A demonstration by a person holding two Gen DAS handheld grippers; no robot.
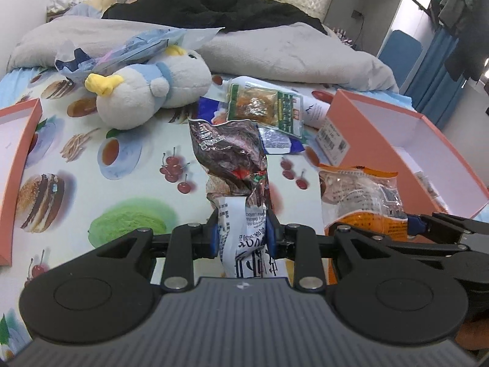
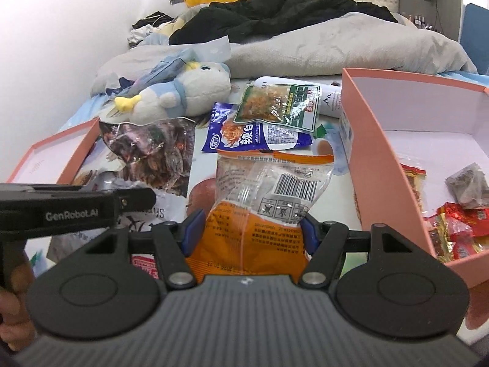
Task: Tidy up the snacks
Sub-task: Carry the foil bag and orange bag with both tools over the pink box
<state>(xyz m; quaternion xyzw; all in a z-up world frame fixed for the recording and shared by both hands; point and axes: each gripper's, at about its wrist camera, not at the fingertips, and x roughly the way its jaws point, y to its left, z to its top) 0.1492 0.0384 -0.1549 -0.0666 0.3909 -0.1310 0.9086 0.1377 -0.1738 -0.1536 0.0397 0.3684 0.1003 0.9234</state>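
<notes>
Snack packets [image 1: 235, 165] [image 2: 269, 195] clamped in both hand-held grippers [image 1: 244, 232] [image 2: 250, 232]

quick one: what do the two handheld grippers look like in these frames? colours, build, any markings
Both match: the left gripper and right gripper have a ribbed grey body, two round black discs either side, black linkage arms with silver pivot pins, and blue pads on black fingers. In the right wrist view the left unit's black side reads "GenRobot.AI" in white. No cables visible.

Glossy crinkled plastic snack bags [image 1: 232, 153]; matt card box [image 2: 397, 116]; fleecy plush toy [image 1: 146, 91]
</notes>
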